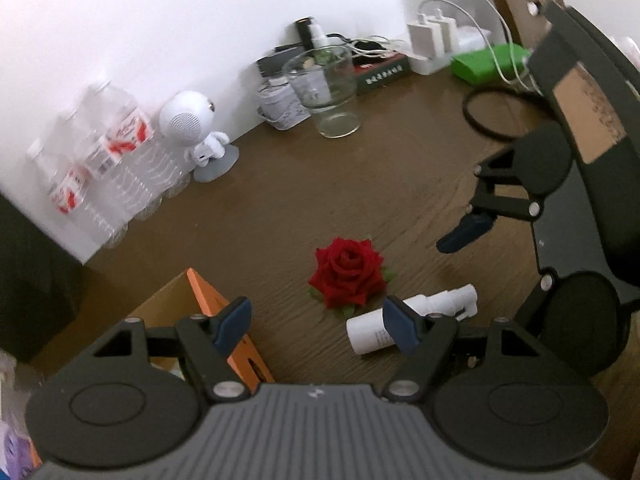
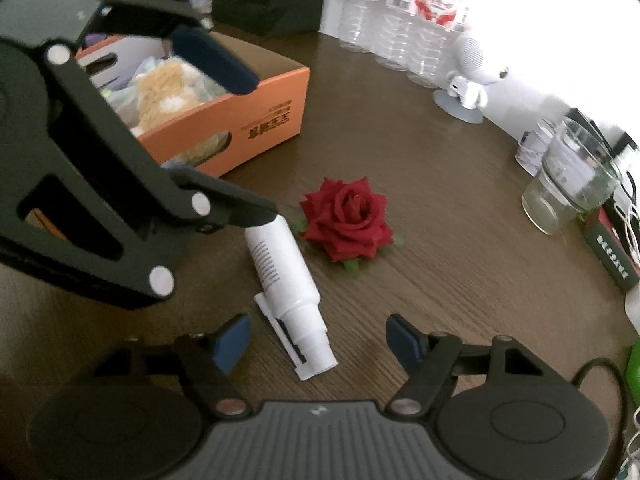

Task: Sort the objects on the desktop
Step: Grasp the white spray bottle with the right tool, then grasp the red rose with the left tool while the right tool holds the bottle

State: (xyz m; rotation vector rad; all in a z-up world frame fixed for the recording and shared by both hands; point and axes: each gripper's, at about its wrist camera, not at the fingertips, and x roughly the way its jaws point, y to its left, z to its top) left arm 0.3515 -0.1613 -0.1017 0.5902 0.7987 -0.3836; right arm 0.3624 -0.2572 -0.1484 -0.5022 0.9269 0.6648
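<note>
- Bottle [image 2: 286,292]: your white bottle lies flat on the brown table [image 2: 460,280], just beside the red rose [image 2: 348,220].
- In the right wrist view its long side runs from up near the rose down toward your right gripper [image 2: 318,344]. Its thin nozzle end points at that gripper, and its fat end points away, toward the orange box [image 2: 240,120].
- A white cap with a clip lies by the thin end. You cannot tell if it is joined on.
- Your right gripper has its blue pads wide apart. The thin end of the bottle sits in the gap, but the pads do not touch it. It holds nothing.
- Your left gripper [image 1: 316,326] is wide apart too and holds nothing. One of its pads [image 1: 400,330] hangs in front of the fat end of the bottle [image 1: 416,320]. You cannot tell if it touches.
- The box stands past the fat end of the bottle, with a soft toy [image 2: 164,92] and other bits inside.
- Farther back by the wall stand water bottles [image 2: 400,12], a small white robot toy [image 2: 472,68] and a glass [image 2: 568,176].
</note>
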